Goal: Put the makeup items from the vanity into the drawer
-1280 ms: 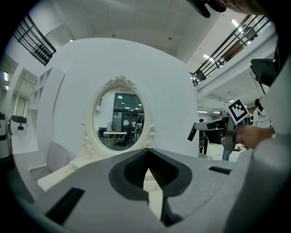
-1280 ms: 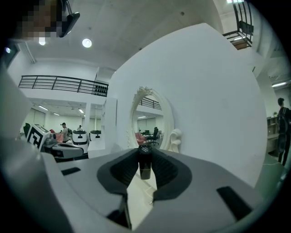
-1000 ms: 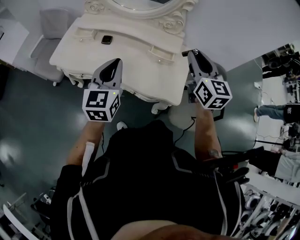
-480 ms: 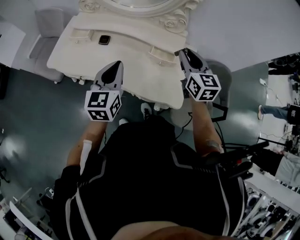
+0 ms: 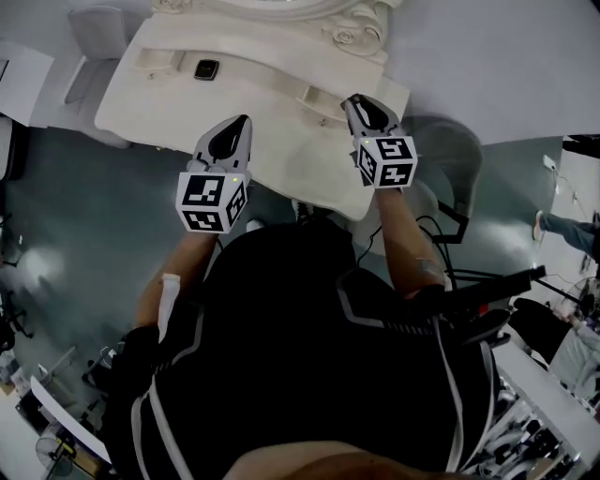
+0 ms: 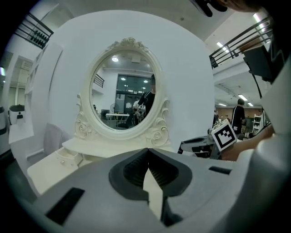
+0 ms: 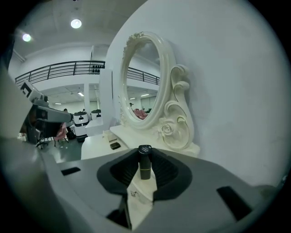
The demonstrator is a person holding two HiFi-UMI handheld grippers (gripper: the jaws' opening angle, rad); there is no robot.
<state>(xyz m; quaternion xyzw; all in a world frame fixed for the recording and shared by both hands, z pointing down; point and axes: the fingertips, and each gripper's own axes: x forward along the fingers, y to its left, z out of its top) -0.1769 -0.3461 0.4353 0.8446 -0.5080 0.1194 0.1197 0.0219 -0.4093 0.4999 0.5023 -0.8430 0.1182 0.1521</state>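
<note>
My right gripper (image 7: pixel 145 151) is shut on a small dark lipstick tube (image 7: pixel 145 167) with a black cap, held upright between its pads. In the head view the right gripper (image 5: pixel 352 100) hangs over the right end of the white vanity (image 5: pixel 272 141), by a small drawer box (image 5: pixel 317 97); its knob (image 7: pixel 132 193) shows just below the jaws. A dark compact (image 5: pixel 205 68) lies on the vanity's left part, also visible as the compact (image 7: pixel 115 145). My left gripper (image 5: pixel 245 122) hovers at the vanity's front edge, jaws together and holding nothing; the left gripper (image 6: pixel 148 151) faces the oval mirror (image 6: pixel 127 91).
A second small drawer box (image 5: pixel 155 62) sits on the vanity's left end. A grey chair (image 5: pixel 94 28) stands at the far left and a round grey seat (image 5: pixel 450 150) to the right. Cables and equipment lie on the floor at the lower right.
Both grippers have moved in toward the vanity and lower. The right one, still holding the tube, came from beyond the vanity's right edge to over its right end.
</note>
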